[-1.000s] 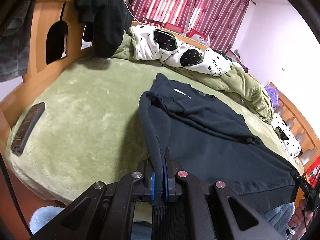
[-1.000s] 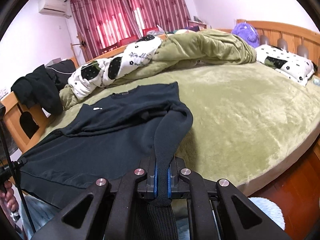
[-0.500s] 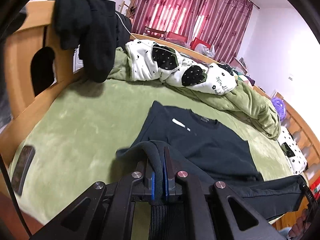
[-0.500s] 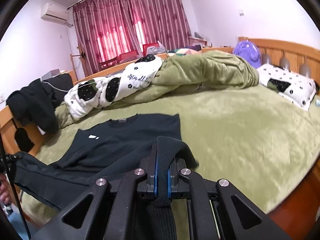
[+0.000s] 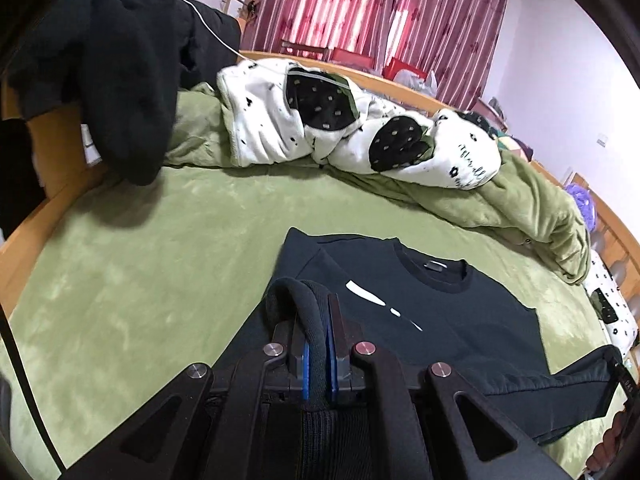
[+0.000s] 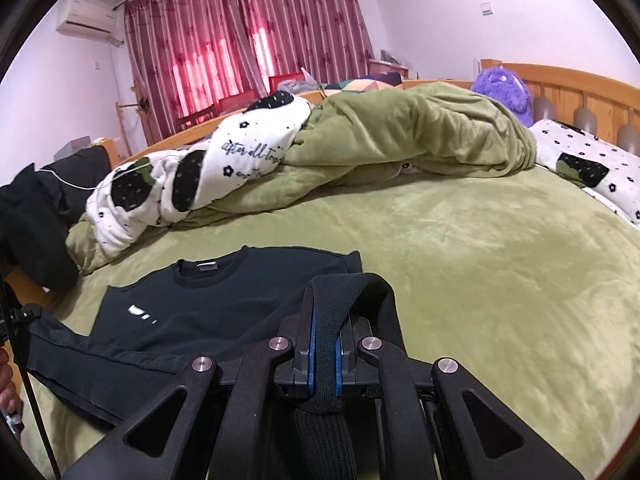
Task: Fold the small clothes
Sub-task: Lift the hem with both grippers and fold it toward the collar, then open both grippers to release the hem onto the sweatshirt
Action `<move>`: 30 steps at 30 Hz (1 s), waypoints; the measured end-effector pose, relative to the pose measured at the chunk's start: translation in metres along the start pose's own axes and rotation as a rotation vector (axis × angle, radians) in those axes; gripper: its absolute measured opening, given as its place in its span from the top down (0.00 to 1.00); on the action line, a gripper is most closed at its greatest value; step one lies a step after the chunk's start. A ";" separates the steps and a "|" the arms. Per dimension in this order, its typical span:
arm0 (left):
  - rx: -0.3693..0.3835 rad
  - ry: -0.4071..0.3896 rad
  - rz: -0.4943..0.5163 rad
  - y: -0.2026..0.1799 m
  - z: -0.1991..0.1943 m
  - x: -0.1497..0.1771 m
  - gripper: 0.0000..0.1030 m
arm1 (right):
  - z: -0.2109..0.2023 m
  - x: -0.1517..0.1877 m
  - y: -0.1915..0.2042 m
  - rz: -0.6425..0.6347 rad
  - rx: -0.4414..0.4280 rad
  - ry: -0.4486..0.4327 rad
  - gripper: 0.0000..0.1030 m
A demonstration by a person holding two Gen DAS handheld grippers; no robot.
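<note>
While the black sweatshirt [image 5: 436, 320] lies chest-up on the green bed [image 5: 140, 264], both claws hold ribbed parts of it. In the left wrist view, the left claw [image 5: 316, 344] is at 6 o'clock, its blue-lined fingers [image 5: 305, 364] pressed together on a thick ribbed band [image 5: 310, 320] of the sweatshirt that arches up and over to 11 o'clock of the claw tips. The collar [image 5: 434, 268] with its small label sits at 1 o'clock from that claw, and a white chest mark [image 5: 366, 294] lies just right of the claw tips. At 4 o'clock a dark length of the garment runs out toward the frame edge, lifted off the bed.

In the right wrist view, the right claw [image 6: 324, 340] also sits at 6 o'clock, clamped on another ribbed band [image 6: 340, 300] that loops over to 1 o'clock. The sweatshirt body [image 6: 224, 300] spreads from the claw toward 10 o'clock, collar toward the far side of the bed, with a dark length trailing to 9 o'clock.

Beyond the garment, a rumpled green blanket [image 6: 400, 140] and a white quilt with black patches [image 6: 200, 176] lie across the far side of the bed at 12 o'clock. A dark garment [image 5: 128, 60] hangs over the wooden footboard at 10 o'clock in the left view. Red curtains [image 6: 240, 40] cover the window, and a purple plush toy [image 6: 504, 84] rests at the headboard at 2 o'clock.
</note>
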State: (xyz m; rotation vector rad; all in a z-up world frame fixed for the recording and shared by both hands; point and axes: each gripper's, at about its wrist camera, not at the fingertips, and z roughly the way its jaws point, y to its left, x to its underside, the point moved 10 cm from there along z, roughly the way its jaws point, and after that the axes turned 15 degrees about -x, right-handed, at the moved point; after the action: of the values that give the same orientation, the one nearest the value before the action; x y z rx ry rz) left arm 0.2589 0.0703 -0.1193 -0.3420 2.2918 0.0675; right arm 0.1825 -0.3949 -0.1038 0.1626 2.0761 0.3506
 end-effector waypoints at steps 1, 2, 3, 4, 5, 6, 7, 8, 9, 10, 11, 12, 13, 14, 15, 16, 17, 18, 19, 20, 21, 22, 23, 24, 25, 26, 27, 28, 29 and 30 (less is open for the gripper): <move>0.003 0.002 0.004 -0.003 0.007 -0.002 0.93 | 0.010 -0.003 -0.002 -0.001 -0.003 0.001 0.94; 0.013 0.002 0.004 -0.006 0.015 -0.005 0.93 | 0.018 -0.005 -0.004 -0.002 -0.006 0.000 0.94; 0.018 0.008 -0.001 -0.008 0.025 -0.009 0.93 | 0.030 -0.008 -0.005 0.002 -0.010 -0.002 0.94; 0.020 0.019 -0.009 -0.009 0.036 -0.011 0.93 | 0.037 -0.010 -0.006 0.005 -0.010 -0.002 0.94; 0.024 0.029 -0.019 -0.010 0.044 -0.013 0.93 | 0.047 -0.011 -0.010 0.011 -0.011 0.002 0.94; 0.028 0.044 -0.034 -0.012 0.056 -0.015 0.93 | 0.057 -0.013 -0.013 0.014 -0.014 0.003 0.94; 0.030 0.055 -0.044 -0.013 0.064 -0.015 0.93 | 0.064 -0.014 -0.015 0.017 -0.016 0.004 0.94; 0.033 0.068 -0.051 -0.014 0.074 -0.016 0.93 | 0.075 -0.014 -0.019 0.018 -0.012 0.010 0.94; 0.030 0.077 -0.051 -0.016 0.083 -0.016 0.93 | 0.081 -0.014 -0.020 0.017 -0.007 0.015 0.94; 0.025 0.085 -0.047 -0.017 0.090 -0.015 0.93 | 0.091 -0.012 -0.023 0.010 0.003 0.029 0.94; 0.020 0.092 -0.039 -0.018 0.096 -0.014 0.93 | 0.097 -0.010 -0.024 0.003 0.012 0.037 0.94; 0.013 0.099 -0.031 -0.020 0.102 -0.011 0.93 | 0.106 -0.007 -0.027 -0.004 0.023 0.052 0.94; 0.005 0.105 -0.021 -0.022 0.107 -0.008 0.93 | 0.113 -0.002 -0.029 -0.007 0.034 0.067 0.94; -0.001 0.108 -0.011 -0.023 0.111 -0.006 0.93 | 0.119 0.001 -0.032 -0.007 0.045 0.081 0.94; -0.011 0.110 0.001 -0.023 0.114 -0.003 0.93 | 0.127 0.008 -0.036 -0.004 0.062 0.103 0.94; -0.021 0.111 0.015 -0.024 0.117 -0.001 0.93 | 0.131 0.012 -0.039 0.000 0.072 0.115 0.94; -0.027 0.112 0.025 -0.024 0.120 0.001 0.92 | 0.137 0.017 -0.043 0.010 0.084 0.136 0.94; -0.035 0.115 0.035 -0.024 0.122 0.003 0.91 | 0.142 0.022 -0.047 0.018 0.090 0.154 0.94; -0.045 0.123 0.047 -0.024 0.123 0.005 0.90 | 0.145 0.026 -0.049 0.020 0.095 0.163 0.93; -0.053 0.133 0.056 -0.025 0.124 0.008 0.90 | 0.148 0.030 -0.051 0.018 0.105 0.180 0.93; -0.059 0.137 0.060 -0.024 0.125 0.008 0.90 | 0.151 0.034 -0.052 0.015 0.117 0.198 0.93; -0.067 0.142 0.063 -0.024 0.125 0.010 0.90 | 0.153 0.038 -0.054 0.010 0.132 0.223 0.93; -0.075 0.149 0.064 -0.023 0.124 0.011 0.89 | 0.152 0.038 -0.053 0.006 0.137 0.228 0.93; -0.080 0.154 0.064 -0.023 0.124 0.012 0.88 | 0.150 0.037 -0.053 0.000 0.140 0.226 0.92; -0.084 0.156 0.063 -0.023 0.122 0.013 0.84 | 0.147 0.036 -0.051 -0.006 0.143 0.226 0.91; -0.084 0.158 0.061 -0.023 0.118 0.014 0.81 | 0.144 0.035 -0.049 -0.009 0.145 0.229 0.89; -0.081 0.157 0.060 -0.023 0.115 0.015 0.74 | 0.141 0.034 -0.047 -0.013 0.147 0.232 0.88; -0.075 0.153 0.062 -0.024 0.110 0.017 0.68 | 0.136 0.032 -0.045 -0.017 0.153 0.234 0.84; -0.065 0.145 0.062 -0.024 0.103 0.019 0.65 | 0.128 0.030 -0.043 -0.023 0.163 0.229 0.80; -0.056 0.139 0.062 -0.025 0.099 0.020 0.61 | 0.121 0.027 -0.041 -0.030 0.169 0.218 0.73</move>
State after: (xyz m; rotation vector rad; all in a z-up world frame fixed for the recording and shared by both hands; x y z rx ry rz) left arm 0.3234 0.0573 -0.1996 -0.3130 2.4420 0.1436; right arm 0.2740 -0.4048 -0.1958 0.2013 2.3220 0.1802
